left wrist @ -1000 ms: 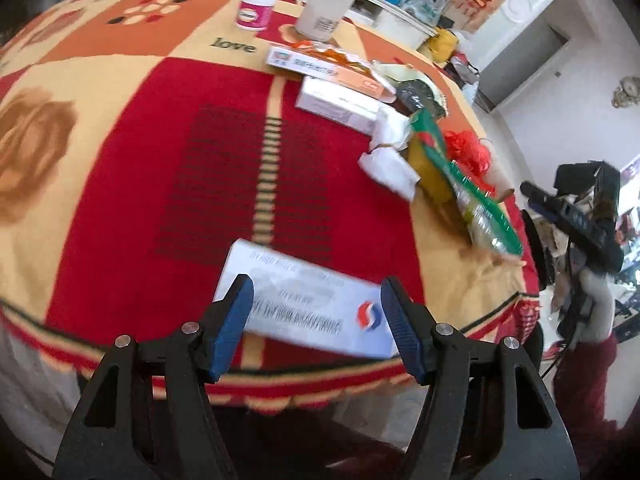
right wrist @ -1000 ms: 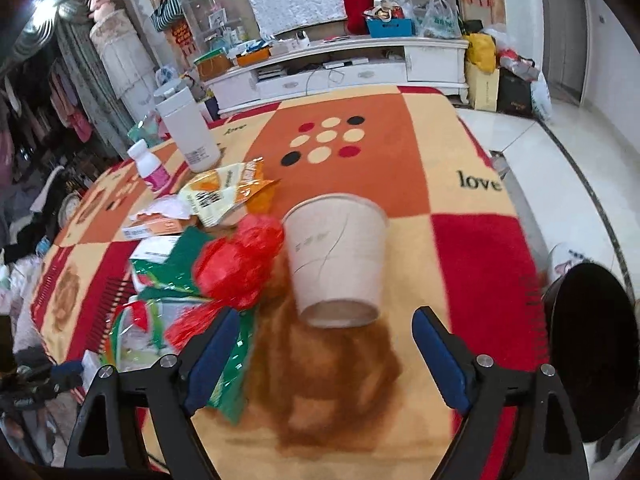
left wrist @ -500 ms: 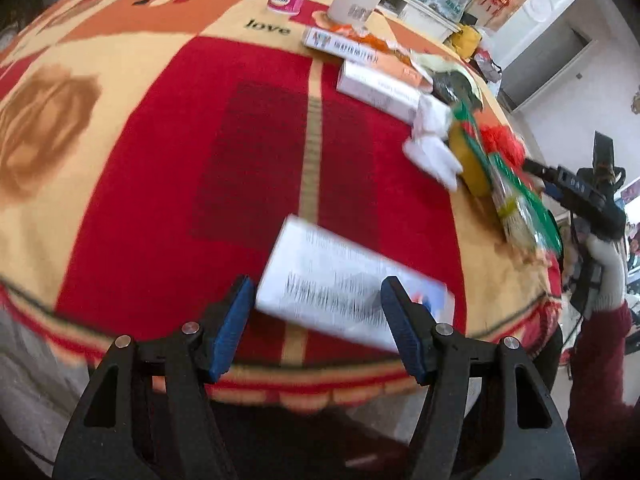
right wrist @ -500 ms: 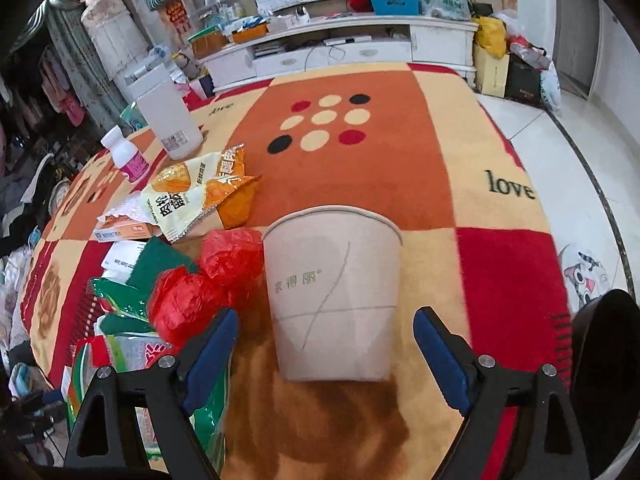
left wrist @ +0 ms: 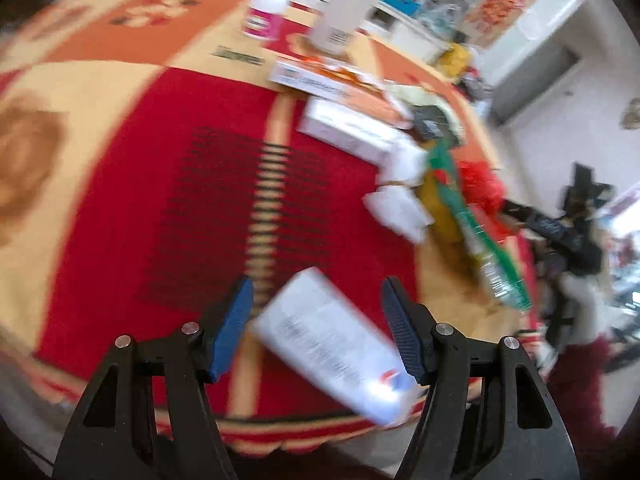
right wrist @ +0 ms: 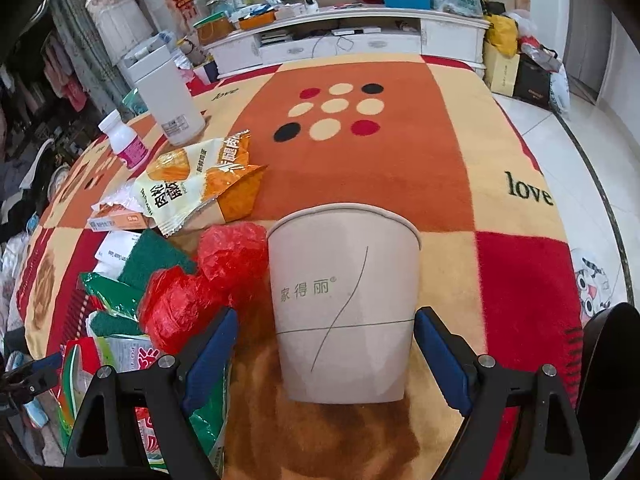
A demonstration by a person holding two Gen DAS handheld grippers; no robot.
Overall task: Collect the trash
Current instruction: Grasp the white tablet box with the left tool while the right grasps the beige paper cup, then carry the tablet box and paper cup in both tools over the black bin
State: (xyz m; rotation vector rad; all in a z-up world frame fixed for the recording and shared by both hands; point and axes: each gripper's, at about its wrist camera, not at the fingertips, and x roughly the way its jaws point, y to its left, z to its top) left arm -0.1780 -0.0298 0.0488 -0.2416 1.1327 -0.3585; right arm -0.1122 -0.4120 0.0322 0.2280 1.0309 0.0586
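A flat white printed box [left wrist: 332,344] sits tilted between the fingers of my left gripper [left wrist: 318,326], near the table's front edge. Its lower right end reaches the right finger [left wrist: 404,340]. The picture is blurred, so I cannot tell whether the pads press on it. In the right wrist view a beige paper cup [right wrist: 344,300] lies between the blue pads of my right gripper [right wrist: 326,360], wide rim away from me. That gripper is open, with a gap on each side of the cup. A crumpled red plastic bag [right wrist: 208,280] touches the cup's left side.
Green wrappers [right wrist: 120,292], a yellow snack bag [right wrist: 196,188], an orange-white carton [right wrist: 116,222], a pink-labelled bottle [right wrist: 124,140] and a tall white container [right wrist: 168,96] lie left of the cup. A black bin [right wrist: 612,380] stands beyond the table's right edge. White tissue [left wrist: 400,208] lies further back.
The right gripper has come forward and down, so the cup now lies between its fingers. In the left wrist view the white box has turned from crosswise to diagonal and looks larger.
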